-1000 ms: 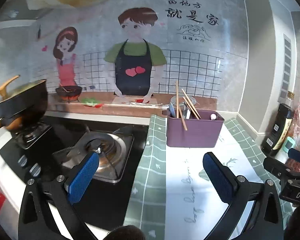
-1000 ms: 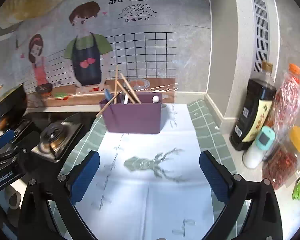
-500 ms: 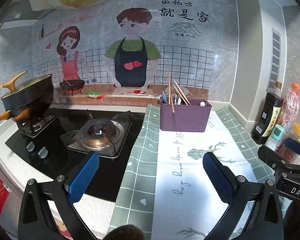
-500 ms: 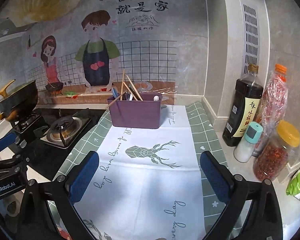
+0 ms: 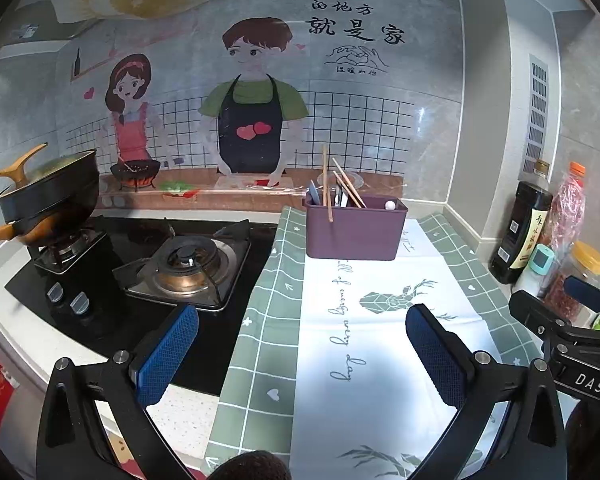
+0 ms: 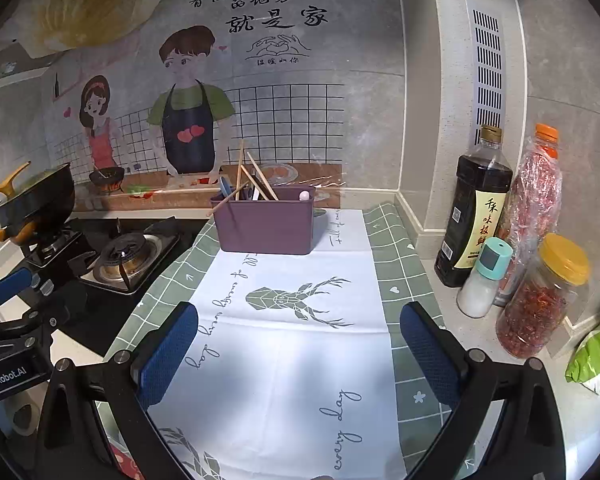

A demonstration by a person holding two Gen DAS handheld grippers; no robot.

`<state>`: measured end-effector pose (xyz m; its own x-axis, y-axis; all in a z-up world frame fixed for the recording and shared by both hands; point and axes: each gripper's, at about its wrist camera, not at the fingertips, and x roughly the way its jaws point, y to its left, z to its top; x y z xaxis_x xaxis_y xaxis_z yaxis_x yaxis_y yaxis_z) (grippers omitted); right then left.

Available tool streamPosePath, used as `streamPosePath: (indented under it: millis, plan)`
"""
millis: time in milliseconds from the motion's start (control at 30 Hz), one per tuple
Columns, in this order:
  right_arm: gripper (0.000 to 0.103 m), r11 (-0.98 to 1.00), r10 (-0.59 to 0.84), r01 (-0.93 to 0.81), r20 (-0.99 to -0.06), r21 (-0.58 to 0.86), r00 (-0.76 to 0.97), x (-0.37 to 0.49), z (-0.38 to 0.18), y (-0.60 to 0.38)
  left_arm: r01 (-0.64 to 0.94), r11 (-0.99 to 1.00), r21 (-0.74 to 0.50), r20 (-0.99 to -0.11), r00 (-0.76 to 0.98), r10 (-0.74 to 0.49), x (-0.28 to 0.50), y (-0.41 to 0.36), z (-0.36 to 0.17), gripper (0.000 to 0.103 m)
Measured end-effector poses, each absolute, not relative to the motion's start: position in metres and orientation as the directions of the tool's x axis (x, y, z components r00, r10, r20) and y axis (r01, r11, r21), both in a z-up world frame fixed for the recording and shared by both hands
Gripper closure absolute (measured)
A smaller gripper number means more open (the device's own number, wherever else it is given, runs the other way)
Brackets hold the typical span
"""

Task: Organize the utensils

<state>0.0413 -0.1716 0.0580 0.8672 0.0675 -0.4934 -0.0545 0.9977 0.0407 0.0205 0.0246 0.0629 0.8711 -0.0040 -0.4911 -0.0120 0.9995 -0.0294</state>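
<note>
Both grippers — left [image 5: 302, 354] and right [image 6: 298, 350] — hang wide open and empty near the cloth's [image 6: 284, 360] front edge, well short of the far purple bin [image 6: 265, 224], where loosely leaning chopsticks [image 6: 260, 178] could tip out on a careless reach.

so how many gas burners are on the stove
2. One bare burner sits at the stove's right, beside the tablecloth; the other is at the left under the black pan.
</note>
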Motion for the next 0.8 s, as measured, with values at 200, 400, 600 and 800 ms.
streamPosePath:
  millis: [200,400,600,800]
  plan:
    - [0.002,0.998,0.066,-0.054,-0.489,0.04,0.87,0.0388,0.059,-0.174,-0.011,0.999,-0.032,-0.493,0.87,-0.006,0.0207,0.0228,0.0627,0.0]
    - [0.002,0.997,0.071,-0.06,-0.487,0.038,0.87,0.0391,0.0607,-0.1741,-0.012,0.999,-0.032,-0.495,0.869,-0.006,0.0213,0.021,0.0625,0.0]
    - [0.002,0.997,0.074,-0.065,-0.483,0.037,0.872,0.0429,0.0622,-0.1759,-0.009,0.999,-0.031,-0.494,0.869,-0.008,0.0218,0.0229,0.0626,0.0]
    - [0.002,0.997,0.075,-0.063,-0.484,0.04,0.872,0.044,0.0619,-0.1771,-0.009,0.999,-0.032,-0.494,0.869,-0.008,0.0218,0.022,0.0627,0.0]
